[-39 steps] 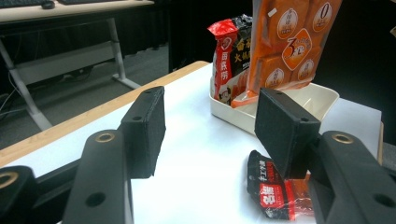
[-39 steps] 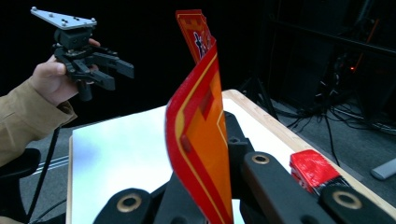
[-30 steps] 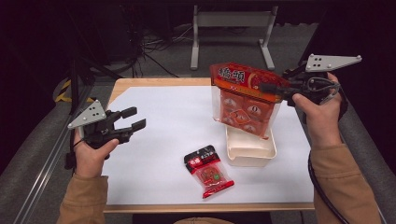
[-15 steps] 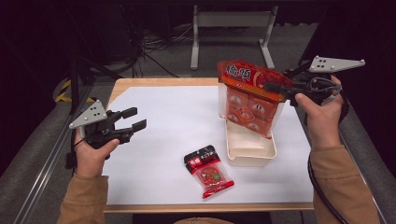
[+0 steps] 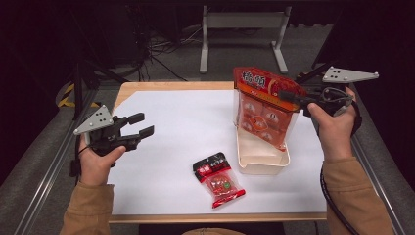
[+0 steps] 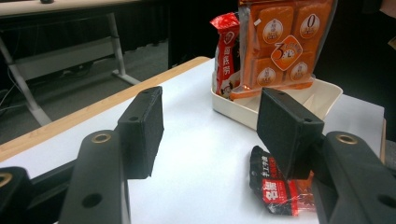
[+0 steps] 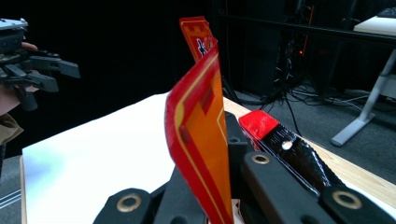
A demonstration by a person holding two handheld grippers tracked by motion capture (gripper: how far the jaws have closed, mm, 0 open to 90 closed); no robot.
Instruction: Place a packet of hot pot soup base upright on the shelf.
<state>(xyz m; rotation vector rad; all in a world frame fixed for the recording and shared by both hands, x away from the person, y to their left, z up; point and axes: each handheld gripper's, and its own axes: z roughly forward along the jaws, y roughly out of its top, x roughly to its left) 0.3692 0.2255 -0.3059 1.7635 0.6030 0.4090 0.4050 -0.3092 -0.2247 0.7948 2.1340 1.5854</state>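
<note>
My right gripper (image 5: 289,96) is shut on the top edge of a large orange-red snack bag (image 5: 262,110), which hangs upright with its bottom inside a cream tray (image 5: 262,162). In the right gripper view the bag's top (image 7: 201,140) stands pinched between the jaws. A small red-and-black packet (image 5: 219,178) lies flat on the white sheet in front of the tray. My left gripper (image 5: 142,124) hovers open over the table's left side, nothing between its jaws (image 6: 212,121). The left gripper view shows the bag (image 6: 280,42), the tray (image 6: 322,95) and the small packet (image 6: 278,189).
A second red packet (image 6: 226,51) stands in the tray beside the big bag. A white sheet (image 5: 186,127) covers most of the wooden table. Beyond the far edge stands a grey metal frame (image 5: 242,19), with cables on the floor.
The right gripper has come down and slightly right with the big bag, whose bottom now sits in the tray. The left gripper has stayed put.
</note>
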